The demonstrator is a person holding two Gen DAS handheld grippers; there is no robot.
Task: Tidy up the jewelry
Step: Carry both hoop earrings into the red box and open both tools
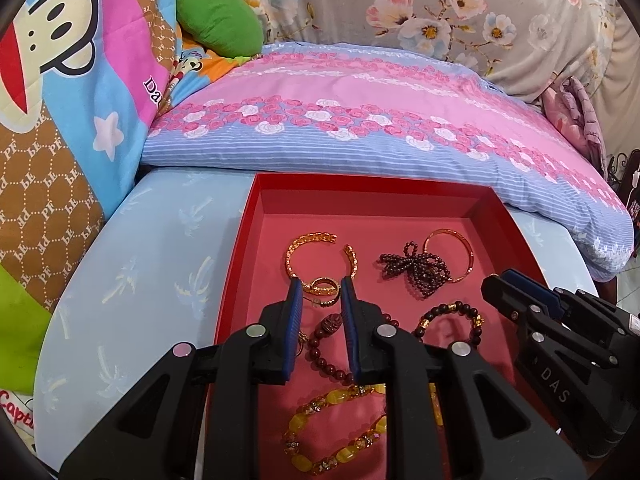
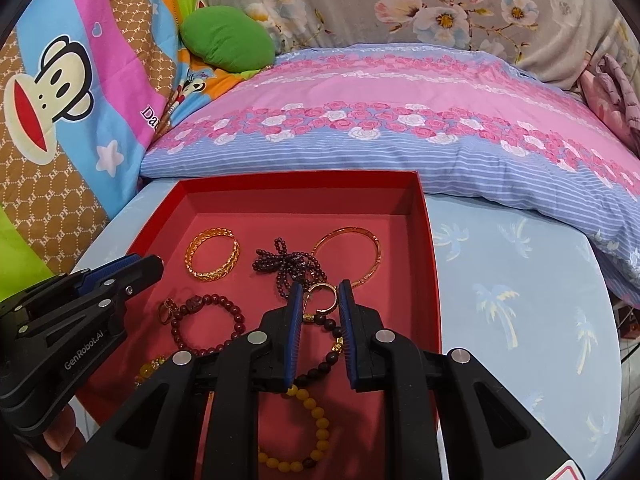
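Observation:
A red open box (image 1: 240, 240) (image 2: 434, 264) lies on the bed and holds several pieces of jewelry. My left gripper (image 1: 320, 286) is shut on a gold ring (image 1: 322, 287) near the gold cuff bangle (image 1: 298, 256). My right gripper (image 2: 320, 290) is shut on a gold ring (image 2: 320, 294), above a dark bead bracelet with gold charms (image 2: 326, 360). The box also holds a dark bead bundle (image 1: 420, 270) (image 2: 292, 266), a thin gold bangle (image 1: 466, 254) (image 2: 366, 248), a red-brown bead bracelet (image 2: 208, 324), a yellow glass bead bracelet (image 1: 332, 432) and a yellow bead bracelet (image 2: 316, 428).
A pink and blue rose-print pillow (image 1: 360, 120) (image 2: 400, 132) lies just behind the box. A monkey-print blanket (image 1: 60, 100) rises on the left with a green cushion (image 1: 220, 24). The pale blue palm-print sheet (image 2: 520, 300) spreads right of the box.

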